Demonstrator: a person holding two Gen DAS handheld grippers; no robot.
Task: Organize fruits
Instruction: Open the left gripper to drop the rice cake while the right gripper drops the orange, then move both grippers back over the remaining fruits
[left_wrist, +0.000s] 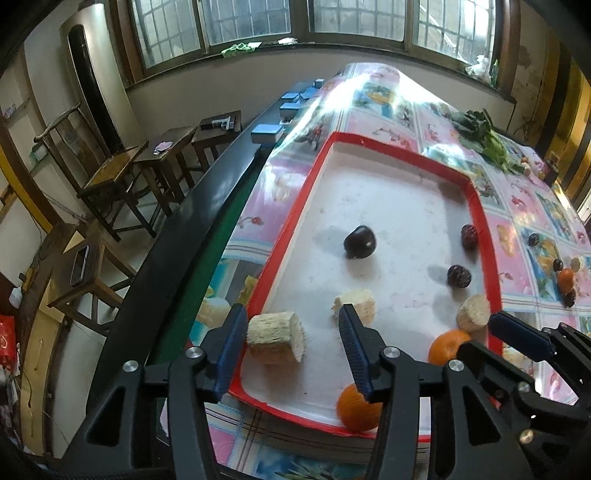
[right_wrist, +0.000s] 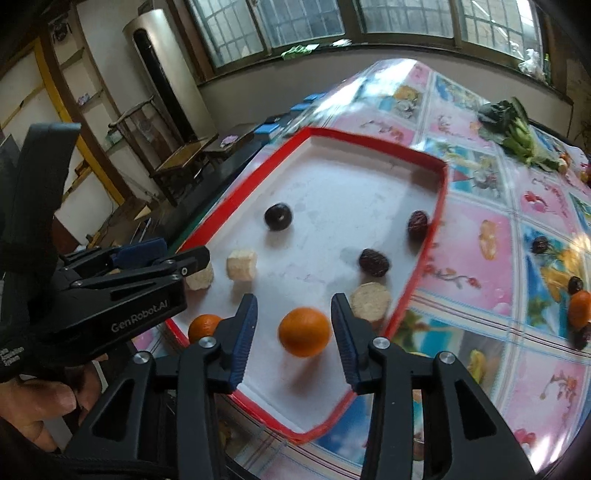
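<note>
A white tray with a red rim (left_wrist: 295, 206) (right_wrist: 432, 240) lies on the flowered tablecloth. In it are a dark round fruit (left_wrist: 359, 242) (right_wrist: 277, 216), two red dates (right_wrist: 417, 223) (right_wrist: 373, 262), three pale cane pieces and two oranges. My left gripper (left_wrist: 293, 347) is open at the tray's near left corner, with one cane piece (left_wrist: 277, 343) between its fingers and against the left one. My right gripper (right_wrist: 293, 339) is open around an orange (right_wrist: 303, 331), with a gap on each side. The other orange (left_wrist: 356, 408) (right_wrist: 204, 326) rests at the near rim.
On the cloth right of the tray lie another orange (right_wrist: 580, 308) and a few dark dates (right_wrist: 575, 284). Leafy greens (right_wrist: 513, 129) sit at the far right. Blue blocks (left_wrist: 267, 133) line the table's black left edge. Wooden stools and a chair (left_wrist: 110, 177) stand beyond.
</note>
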